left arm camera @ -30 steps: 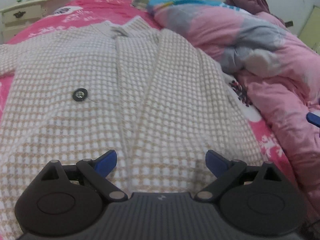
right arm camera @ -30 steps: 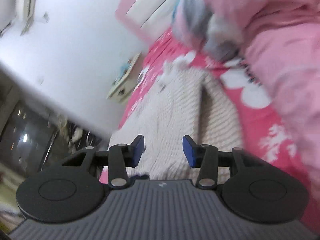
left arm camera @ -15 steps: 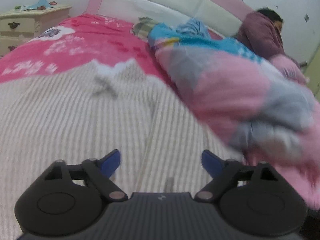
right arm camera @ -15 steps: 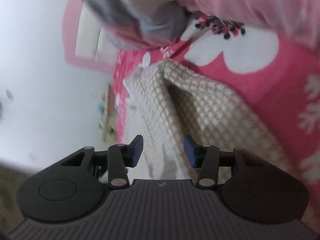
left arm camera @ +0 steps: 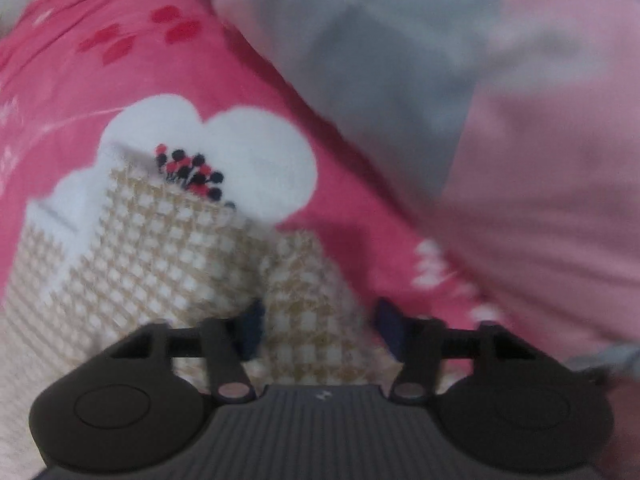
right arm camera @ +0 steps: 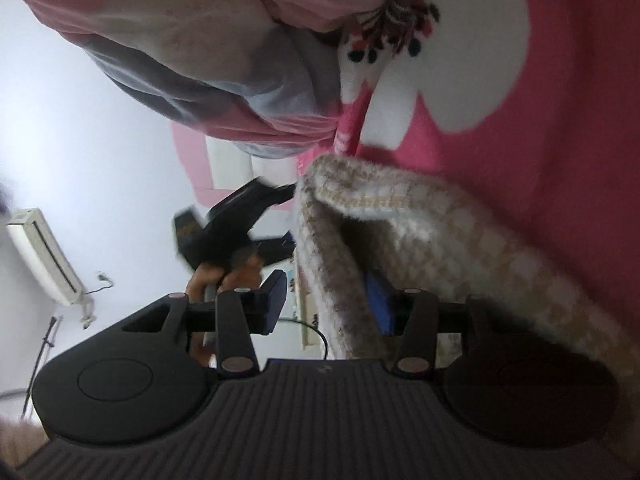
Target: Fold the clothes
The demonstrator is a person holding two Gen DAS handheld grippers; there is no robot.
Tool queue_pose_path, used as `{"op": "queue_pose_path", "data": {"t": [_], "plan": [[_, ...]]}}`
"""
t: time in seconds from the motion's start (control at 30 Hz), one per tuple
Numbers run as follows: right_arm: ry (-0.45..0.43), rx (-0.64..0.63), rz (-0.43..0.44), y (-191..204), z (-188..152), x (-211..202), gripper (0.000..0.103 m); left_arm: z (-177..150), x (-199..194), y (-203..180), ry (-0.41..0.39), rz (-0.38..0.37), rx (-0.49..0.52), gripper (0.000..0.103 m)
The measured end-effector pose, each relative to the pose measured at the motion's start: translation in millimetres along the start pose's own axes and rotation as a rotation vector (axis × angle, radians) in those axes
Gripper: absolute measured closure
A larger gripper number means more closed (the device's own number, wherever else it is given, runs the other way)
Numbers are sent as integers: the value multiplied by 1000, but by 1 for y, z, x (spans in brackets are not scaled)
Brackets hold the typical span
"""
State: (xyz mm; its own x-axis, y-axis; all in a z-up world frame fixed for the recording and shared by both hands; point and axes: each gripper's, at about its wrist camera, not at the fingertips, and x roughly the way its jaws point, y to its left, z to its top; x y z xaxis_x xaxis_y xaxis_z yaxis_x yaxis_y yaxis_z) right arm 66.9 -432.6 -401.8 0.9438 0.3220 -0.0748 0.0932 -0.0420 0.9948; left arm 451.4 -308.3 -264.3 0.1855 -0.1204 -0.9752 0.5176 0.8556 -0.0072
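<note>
The checked sweater is lying on the pink bedsheet, just beside the pink and grey quilt that is taking up the far side of the bed. Judging by how the cloth is sitting, the fold is only getting started: one edge of the sweater is standing up off the bedsheet in a raised flap, while the rest is spreading away flat or loosely doubled, and no tidy stack is showing anywhere.

The left gripper is pointing steeply down over the sweater's edge nearest the quilt, and its jaws are closing with a ridge of the knit between them; the blur is hiding whether the pads are pressing yet. The right gripper is lying on its side with the lifted edge of the sweater between its half-parted jaws; one pad is sitting against the cloth, the other looking clear of it, so a firm pinch cannot be told.

Still left, as it looks: securing both holds, carrying the flap over, then the later folds
</note>
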Motion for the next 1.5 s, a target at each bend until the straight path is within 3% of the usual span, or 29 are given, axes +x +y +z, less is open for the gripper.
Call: {"op": "queue_pose_path", "data": {"t": [0.07, 0.13, 0.17, 0.3, 0.37, 0.47, 0.6, 0.7, 0.73, 0.83, 0.93, 1.03, 1.23, 1.33, 1.43, 1.5], "plan": [[10, -4, 11, -1, 2, 1, 59, 0, 2, -3, 16, 27, -9, 76], [24, 0, 27, -1, 7, 0, 59, -4, -9, 9, -25, -15, -104, 88], [30, 5, 33, -2, 8, 0, 59, -9, -17, 17, -82, -59, -161, 89], [47, 21, 60, -2, 14, -3, 59, -54, -52, 67, -478, -351, -469, 91], [51, 30, 76, -3, 17, -4, 59, -74, -35, 83, -546, -425, -593, 91], [55, 26, 87, -3, 19, -6, 59, -89, 8, 82, -564, -440, -668, 90], [54, 5, 96, 0, 22, -10, 60, -82, 39, 85, -496, -493, -763, 84], [51, 3, 102, 3, 26, -15, 59, -71, 26, 90, -463, -513, -772, 69], [50, 4, 105, 3, 28, -16, 59, -69, 16, 94, -468, -507, -777, 58], [46, 15, 117, 5, 33, -20, 59, -71, -13, 103, -511, -484, -808, 42], [42, 42, 136, 6, 41, -24, 59, -89, -47, 106, -550, -466, -779, 40], [33, 37, 137, 14, 51, -25, 59, -117, -74, 102, -541, -454, -719, 40], [-28, -145, 78, 61, 60, -46, 64, -210, -111, 76, -437, -441, -585, 42], [-69, -287, -19, 89, 61, -62, 73, -249, -117, 45, -396, -426, -464, 42], [-72, -579, -222, 123, 51, -64, 84, -270, -117, 1, -364, -408, -292, 42], [-69, -797, -352, 138, 32, -62, 96, -279, -115, -37, -362, -348, -123, 40]]}}
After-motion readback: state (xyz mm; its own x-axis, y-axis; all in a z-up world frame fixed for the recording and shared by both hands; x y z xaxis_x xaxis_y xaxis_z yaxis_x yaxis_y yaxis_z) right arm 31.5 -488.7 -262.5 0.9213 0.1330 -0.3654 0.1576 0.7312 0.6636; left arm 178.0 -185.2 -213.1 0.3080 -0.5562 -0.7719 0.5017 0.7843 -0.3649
